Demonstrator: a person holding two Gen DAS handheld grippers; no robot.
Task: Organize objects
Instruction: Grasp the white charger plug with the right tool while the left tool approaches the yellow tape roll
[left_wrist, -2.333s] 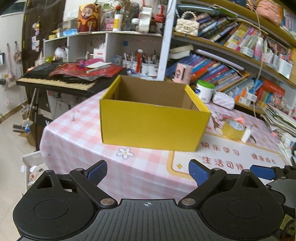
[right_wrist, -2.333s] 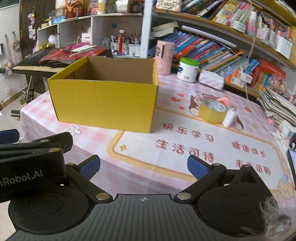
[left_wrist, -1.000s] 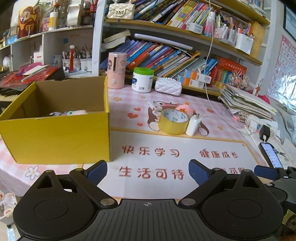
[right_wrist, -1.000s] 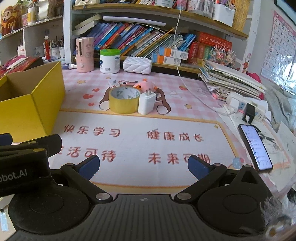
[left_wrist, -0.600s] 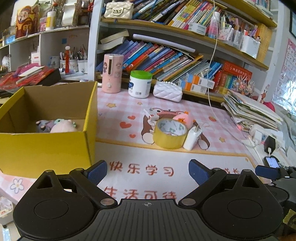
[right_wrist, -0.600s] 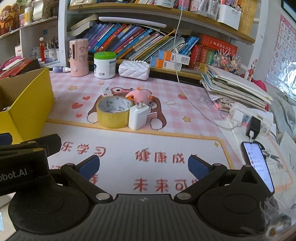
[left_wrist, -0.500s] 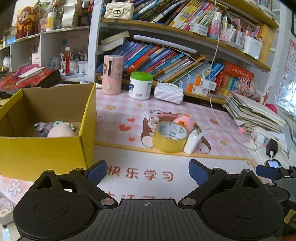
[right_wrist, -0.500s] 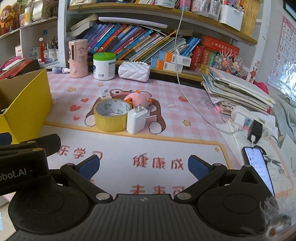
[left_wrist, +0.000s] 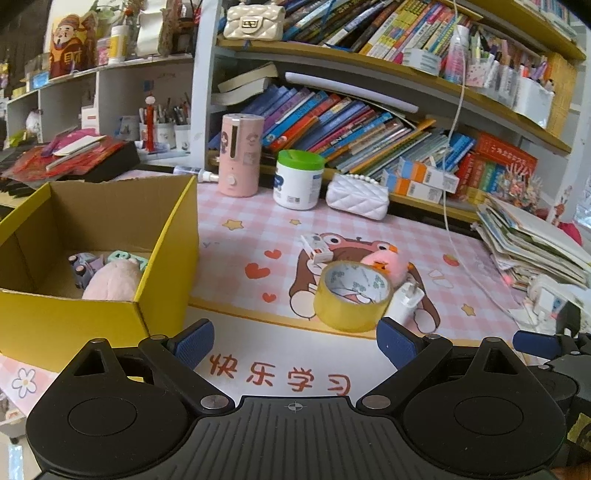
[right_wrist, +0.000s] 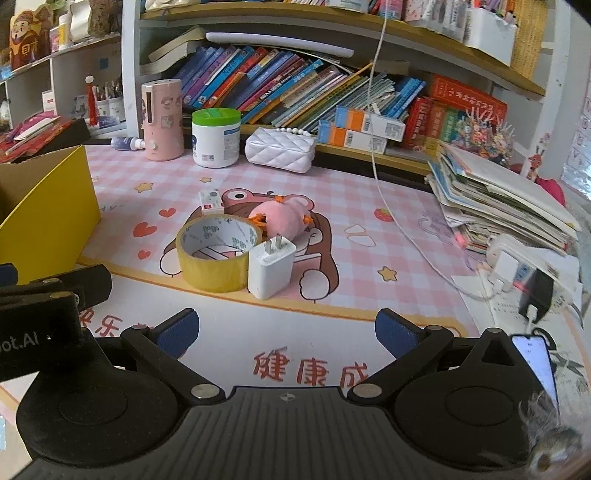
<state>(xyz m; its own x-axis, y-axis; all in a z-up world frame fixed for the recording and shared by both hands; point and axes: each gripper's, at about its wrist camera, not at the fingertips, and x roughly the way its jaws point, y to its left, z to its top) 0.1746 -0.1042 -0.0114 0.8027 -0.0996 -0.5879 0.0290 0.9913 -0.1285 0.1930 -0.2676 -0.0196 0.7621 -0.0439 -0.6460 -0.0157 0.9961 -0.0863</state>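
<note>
A yellow cardboard box (left_wrist: 162, 266) stands at the left and holds a pink plush (left_wrist: 110, 282) and a small purple toy (left_wrist: 83, 267). On the pink mat lie a yellow tape roll (left_wrist: 351, 301) (right_wrist: 216, 253), a white charger plug (right_wrist: 270, 267) (left_wrist: 404, 301), a pink plush chick (right_wrist: 282, 218) (left_wrist: 384, 264) and a small white box (right_wrist: 211, 201) (left_wrist: 317, 249). My left gripper (left_wrist: 295, 341) is open and empty, just short of the tape roll. My right gripper (right_wrist: 286, 332) is open and empty, just short of the charger.
At the back stand a pink canister (left_wrist: 239, 155), a green-lidded tub (left_wrist: 297, 179) and a white quilted pouch (left_wrist: 356, 195) below bookshelves. A stack of books (right_wrist: 502, 199), a white cable (right_wrist: 399, 221), a power strip and a phone (right_wrist: 535, 360) are at the right.
Both grippers have swung right from the yellow box and moved closer to the cluster with the tape roll and charger. Both stayed open and empty.
</note>
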